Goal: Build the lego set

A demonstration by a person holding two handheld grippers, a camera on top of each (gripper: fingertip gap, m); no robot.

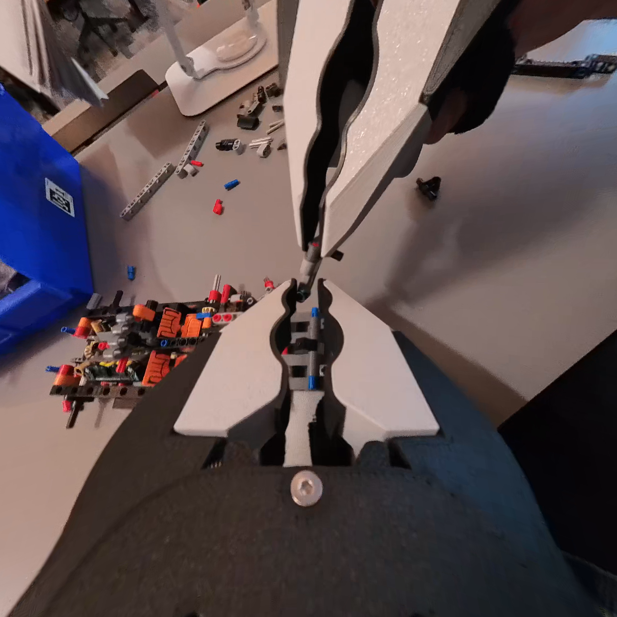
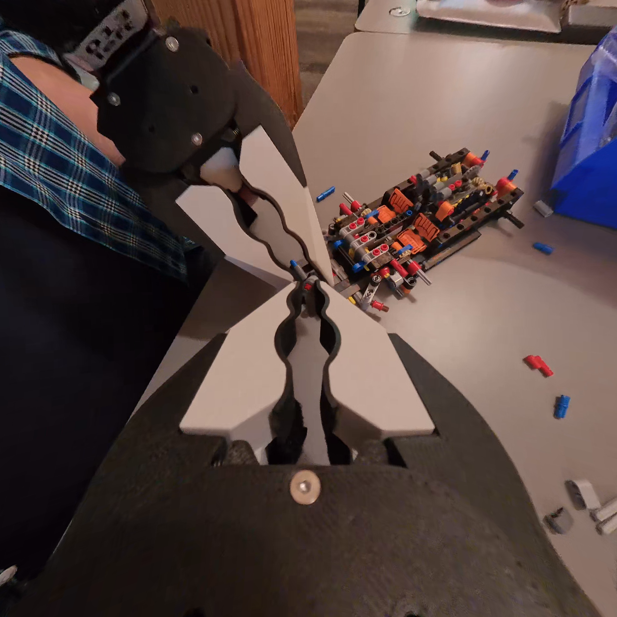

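My left gripper [image 1: 305, 283] is shut on a small grey Lego subassembly [image 1: 307, 347] with blue pins, held deep between its fingers. My right gripper [image 1: 314, 250] comes in from above, shut on a small grey connector piece [image 1: 309, 265] whose dark tip touches the subassembly's top end. In the right wrist view my right gripper [image 2: 307, 287] meets the left gripper [image 2: 312, 272] tip to tip above the table's near edge. The blue pin [image 2: 293, 265] of the subassembly pokes out there. The large black, orange and grey build [image 1: 133, 344] [image 2: 427, 220] lies on the table beside both grippers.
A blue bin [image 1: 33, 233] [image 2: 587, 150] stands beyond the build. Loose grey beams [image 1: 193, 147], red [image 1: 217, 206] and blue pins [image 1: 231, 184] and a white stand base [image 1: 213, 66] lie farther off. A wooden post [image 2: 260, 50] and a plaid sleeve [image 2: 66, 167] show behind the left gripper. My left and right fingertips are right by each other.
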